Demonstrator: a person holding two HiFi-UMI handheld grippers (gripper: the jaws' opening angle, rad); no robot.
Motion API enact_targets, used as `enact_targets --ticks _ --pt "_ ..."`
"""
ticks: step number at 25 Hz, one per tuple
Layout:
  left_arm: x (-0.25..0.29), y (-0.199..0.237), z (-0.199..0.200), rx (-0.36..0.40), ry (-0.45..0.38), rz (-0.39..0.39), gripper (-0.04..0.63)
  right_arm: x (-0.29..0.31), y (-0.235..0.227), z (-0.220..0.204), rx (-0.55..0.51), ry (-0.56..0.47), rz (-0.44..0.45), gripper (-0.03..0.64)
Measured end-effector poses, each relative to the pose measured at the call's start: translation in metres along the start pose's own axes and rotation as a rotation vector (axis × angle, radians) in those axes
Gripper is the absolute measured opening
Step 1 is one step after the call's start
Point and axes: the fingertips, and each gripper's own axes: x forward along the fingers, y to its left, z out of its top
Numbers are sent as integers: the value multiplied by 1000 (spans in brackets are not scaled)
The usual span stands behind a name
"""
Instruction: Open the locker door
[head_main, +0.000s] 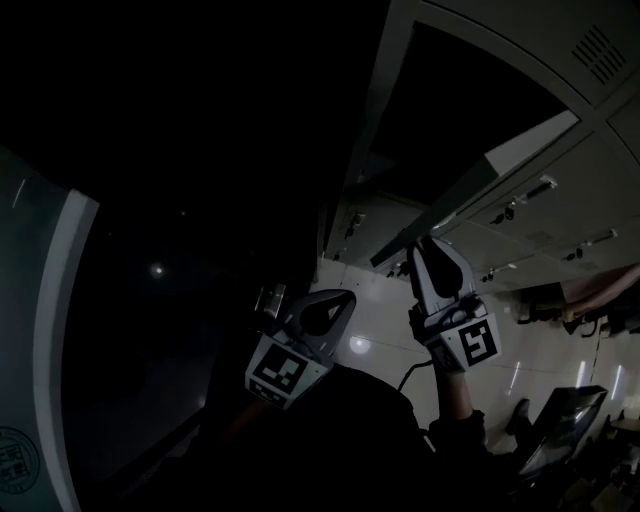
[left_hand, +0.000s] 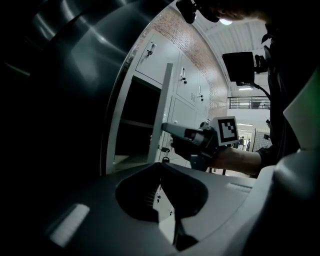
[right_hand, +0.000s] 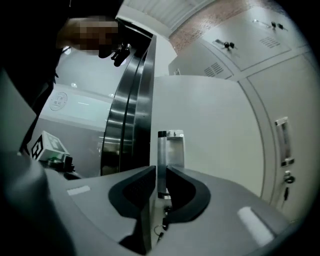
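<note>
The grey locker door (right_hand: 210, 115) stands open, swung out from its dark compartment (head_main: 450, 110). My right gripper (right_hand: 159, 172) is shut on the door's free edge, just below a clear label holder (right_hand: 171, 147). In the head view the right gripper (head_main: 427, 245) reaches up to that door (head_main: 525, 150). The left gripper view shows the right gripper (left_hand: 170, 130) at the door edge (left_hand: 163, 100), beside the open compartment (left_hand: 135, 125). My left gripper (head_main: 335, 305) hangs lower, apart from the door; its jaws (left_hand: 160, 166) meet at the tips with nothing between them.
Shut lockers with keys in their locks (right_hand: 287, 178) line the wall around the open one (head_main: 530, 190). A dark steel column (right_hand: 125, 115) stands to the left of the door. Below lies a glossy pale floor (head_main: 385, 330). The scene is dim.
</note>
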Motion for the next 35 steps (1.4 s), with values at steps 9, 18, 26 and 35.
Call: enact_targets --ticks 9,18,26,35 --pt "-34 -110 -30 33 2 12 15 -113 -19 6 -64 5 -90 0" --pt "-100 -205 -69 31 -13 89 15 -199 15 16 -106 -2 -115 0" --pt "-146 -254 -80 20 -9 76 15 -297 98 -1 -54 55 -182 0" --pt "-213 -302 -97 33 -19 46 15 -398 171 -14 -50 120 -267 0"
